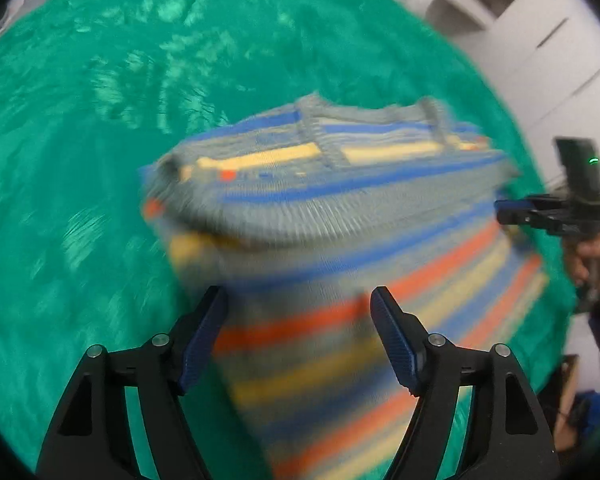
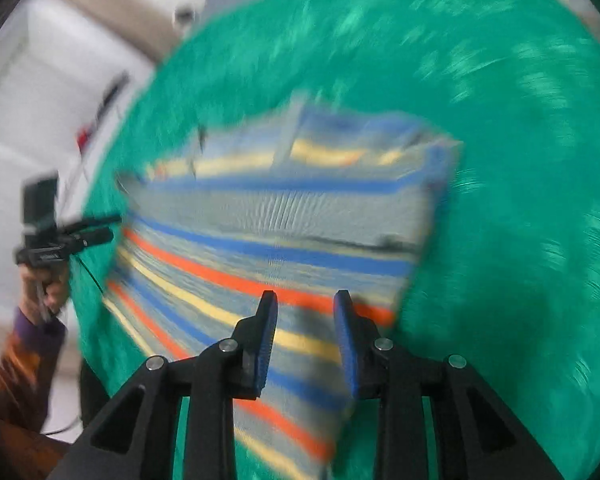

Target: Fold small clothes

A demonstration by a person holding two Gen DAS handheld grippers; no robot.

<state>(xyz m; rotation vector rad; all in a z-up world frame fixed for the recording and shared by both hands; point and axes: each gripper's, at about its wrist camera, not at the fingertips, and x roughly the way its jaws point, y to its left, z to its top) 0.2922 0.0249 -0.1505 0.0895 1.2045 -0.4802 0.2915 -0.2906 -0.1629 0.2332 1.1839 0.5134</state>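
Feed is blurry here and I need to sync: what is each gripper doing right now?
Left gripper: open, jaws wide, holding nothing, over the striped sweater.
Right gripper: open, narrower gap, nothing held.

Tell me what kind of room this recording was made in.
Probably a home or plain indoor room: a striped knit sweater lies on a green cloth-covered surface, with white cabinets or shelving behind. Blur hides finer detail.

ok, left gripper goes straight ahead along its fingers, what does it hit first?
Most likely the striped sweater: the left gripper is open and points down onto it. Blur hides the depth.
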